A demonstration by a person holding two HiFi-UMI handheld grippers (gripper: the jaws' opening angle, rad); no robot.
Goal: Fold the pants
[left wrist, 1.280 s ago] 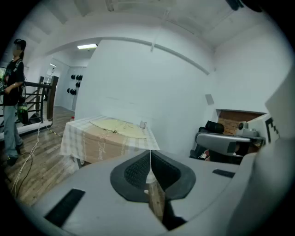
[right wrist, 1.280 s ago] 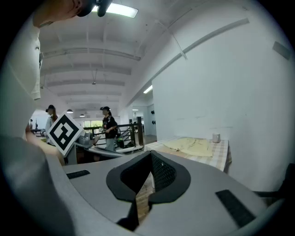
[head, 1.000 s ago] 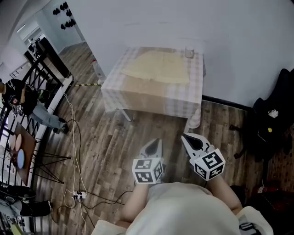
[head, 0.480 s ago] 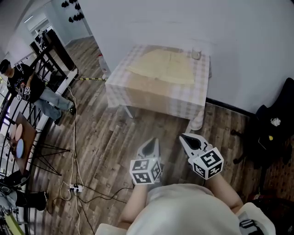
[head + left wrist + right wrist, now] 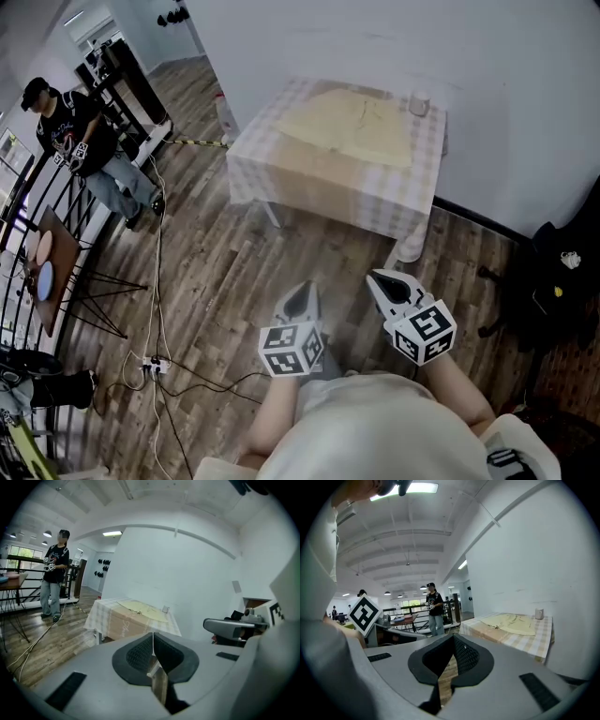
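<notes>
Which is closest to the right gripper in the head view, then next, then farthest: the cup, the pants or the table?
1. Table, its front edge, ahead of the right gripper.
2. Pants, spread flat on top.
3. Cup, at the far corner by the wall.

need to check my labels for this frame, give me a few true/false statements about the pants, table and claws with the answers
1. The pants lie spread flat on the table. True.
2. The left claw grips a trouser leg. False: it is shut on nothing, held over the floor, short of the table.
3. The right claw is shut and empty. True.
4. A cup stands on the floor beside the table. False: the cup stands on the table's far corner.
</notes>
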